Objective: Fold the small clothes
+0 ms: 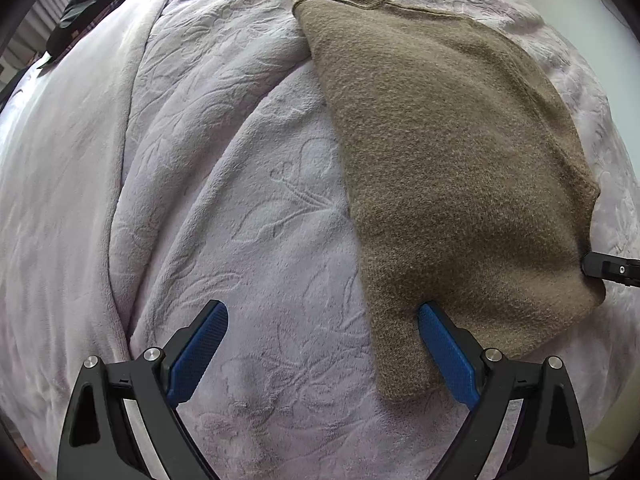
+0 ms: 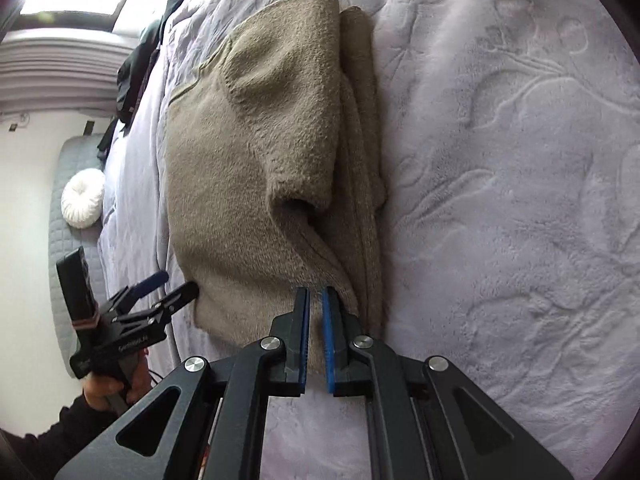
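Brown knit top lies partly folded on lilac embossed blanket, one sleeve turned over onto the body, w/ a folded edge along its side. Dark clothes piled at far edge of bed; round white cushion sits against grey quilted headboard beyond. Nothing btwn grippers and the top. Left gripper hovers over blanket w/ jaws spread wide, one blue pad resting at the top's lower edge, nothing clamped. Right gripper has jaws nearly together, pinching the top's hem. No containers in view
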